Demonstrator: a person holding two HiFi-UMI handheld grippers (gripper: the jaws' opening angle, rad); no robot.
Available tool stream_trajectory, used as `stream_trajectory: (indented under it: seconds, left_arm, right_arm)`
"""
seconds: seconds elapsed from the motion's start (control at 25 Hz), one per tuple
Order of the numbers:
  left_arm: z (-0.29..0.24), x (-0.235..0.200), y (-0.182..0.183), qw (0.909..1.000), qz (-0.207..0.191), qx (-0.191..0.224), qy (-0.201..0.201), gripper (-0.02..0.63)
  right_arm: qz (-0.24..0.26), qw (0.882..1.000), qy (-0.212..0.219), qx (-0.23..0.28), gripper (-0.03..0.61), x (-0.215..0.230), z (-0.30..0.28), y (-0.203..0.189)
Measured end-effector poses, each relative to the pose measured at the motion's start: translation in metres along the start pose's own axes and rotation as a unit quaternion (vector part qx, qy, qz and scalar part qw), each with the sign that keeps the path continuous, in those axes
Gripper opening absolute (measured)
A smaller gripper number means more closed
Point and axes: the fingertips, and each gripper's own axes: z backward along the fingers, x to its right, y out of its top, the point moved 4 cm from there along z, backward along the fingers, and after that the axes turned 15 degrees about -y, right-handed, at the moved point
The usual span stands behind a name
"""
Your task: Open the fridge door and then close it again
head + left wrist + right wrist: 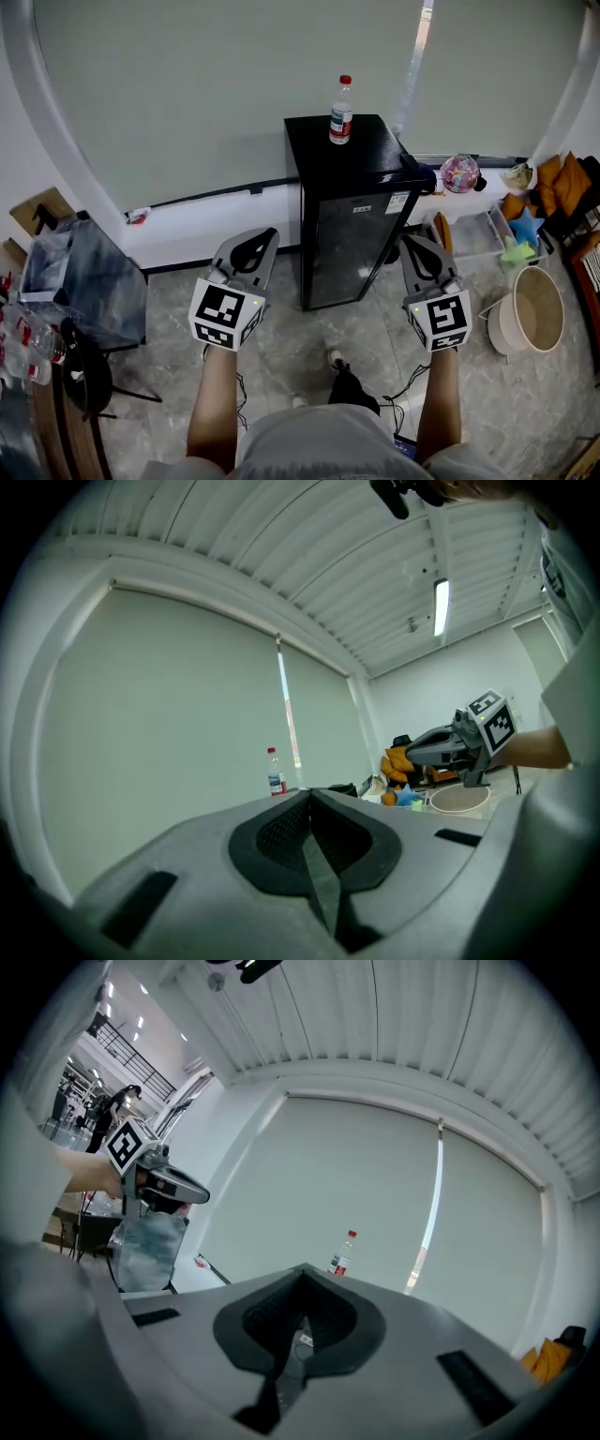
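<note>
Grey tiled floor (281,352), lightly cluttered.
Black fridge (352,239) stands at twelve o'clock; round beige tub (537,314) sits at three o'clock.

Blk fridge (349,216), bottle (341,114) w/ red cap, grey left gripper (266,236) w/ blk-wht square markers, beige tub (500,330), grey marbled floor (281,361)

Small black fridge (347,211), upright on the tiled floor (281,347), back against the white wall (216,220). Tall narrow box shape with a flat matte top. Door (354,253) shut, flush with the body, dark glossy front showing faint reflections. Pale sticker (398,202) at the door's upper right corner. Head view only.
</note>
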Motion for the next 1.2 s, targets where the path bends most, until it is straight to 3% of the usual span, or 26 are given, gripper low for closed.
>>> stream_trajectory:
  seconds: [0.28,1.2]
  left_arm:
    - [0.012,0.015,0.012,0.9996,-0.015,0.024,-0.001,0.011]
    - [0.021,0.014,0.006,0.9997,-0.017,0.017,0.012,0.011]
  right_arm:
    - [-0.006,1.0,0.003,0.009,-0.003,-0.002,0.01,0.008]
    - [0.001,1.0,0.021,0.008,-0.004,-0.013,0.008,0.005]
